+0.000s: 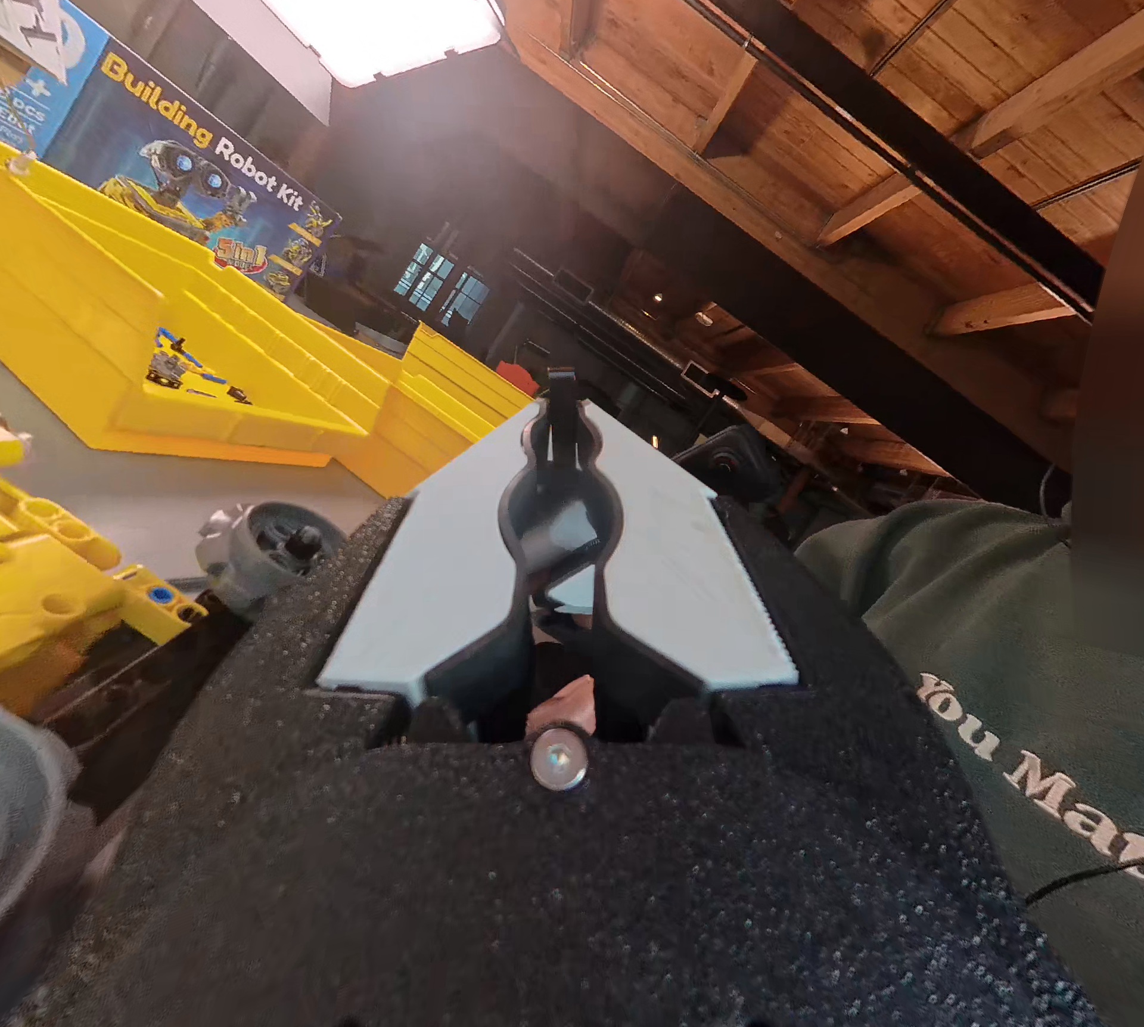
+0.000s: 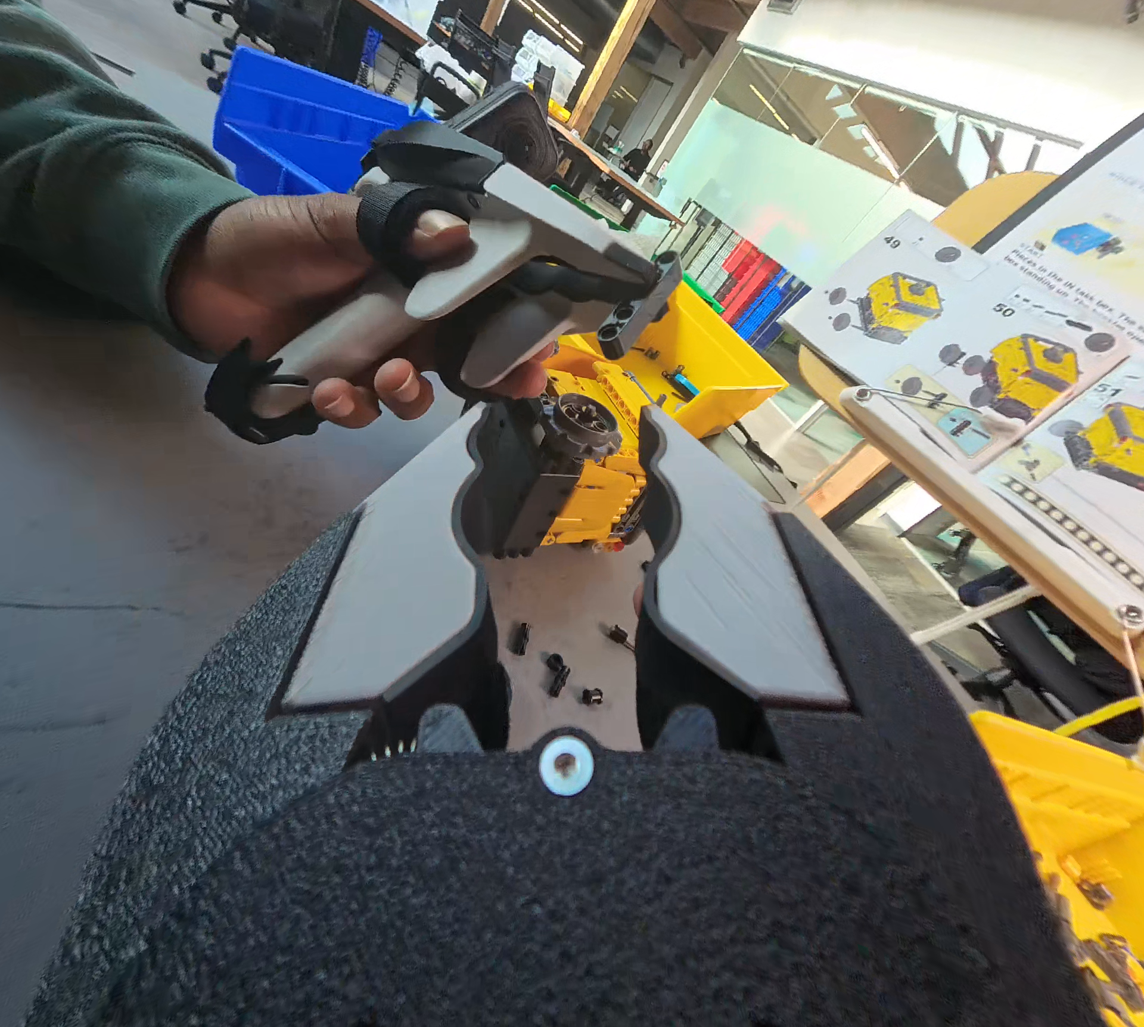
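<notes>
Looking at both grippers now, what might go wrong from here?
1. The left gripper pinches the black beam only near one end, so it may twist or slip out.
2. The right gripper holds the yellow model above the small black pins on the table; a drop could scatter them.

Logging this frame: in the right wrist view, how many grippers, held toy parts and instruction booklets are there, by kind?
grippers: 2 (left gripper, right gripper)
black beam, pinched by the left gripper: 1
yellow-and-black model, between the right gripper's fingers: 1
instruction booklet, open on the right: 1
Total: 5
</notes>
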The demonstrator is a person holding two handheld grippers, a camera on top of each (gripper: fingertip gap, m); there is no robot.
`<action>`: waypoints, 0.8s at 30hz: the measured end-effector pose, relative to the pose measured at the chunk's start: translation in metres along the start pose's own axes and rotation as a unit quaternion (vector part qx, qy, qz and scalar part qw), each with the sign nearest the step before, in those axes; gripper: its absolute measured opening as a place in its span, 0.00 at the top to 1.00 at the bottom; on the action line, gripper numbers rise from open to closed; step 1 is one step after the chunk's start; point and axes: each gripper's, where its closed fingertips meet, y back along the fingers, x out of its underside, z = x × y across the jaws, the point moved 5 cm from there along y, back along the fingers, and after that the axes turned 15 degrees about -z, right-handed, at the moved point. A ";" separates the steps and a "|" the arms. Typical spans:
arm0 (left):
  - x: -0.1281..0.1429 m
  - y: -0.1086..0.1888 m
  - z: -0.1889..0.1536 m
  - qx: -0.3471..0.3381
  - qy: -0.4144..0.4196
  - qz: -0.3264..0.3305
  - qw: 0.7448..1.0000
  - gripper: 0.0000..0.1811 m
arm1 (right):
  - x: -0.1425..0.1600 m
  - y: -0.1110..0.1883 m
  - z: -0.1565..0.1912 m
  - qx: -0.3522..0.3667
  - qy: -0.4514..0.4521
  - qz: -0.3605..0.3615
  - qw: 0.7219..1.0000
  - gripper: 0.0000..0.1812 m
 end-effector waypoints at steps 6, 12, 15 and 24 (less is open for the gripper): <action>0.008 0.014 0.012 -0.021 0.039 0.000 0.999 0.97 | 0.003 -0.007 -0.002 0.028 0.035 -0.004 0.999 0.84; 0.013 0.015 0.014 -0.023 0.063 -0.003 0.998 0.97 | 0.000 -0.001 -0.002 0.042 0.065 -0.007 0.997 0.86; 0.016 0.014 0.015 -0.021 0.064 -0.003 0.998 0.96 | -0.002 -0.002 0.002 0.036 0.073 -0.003 0.997 0.86; 0.021 0.013 0.012 -0.012 0.049 0.015 0.999 0.96 | -0.009 0.002 -0.003 0.043 0.066 -0.019 0.997 0.95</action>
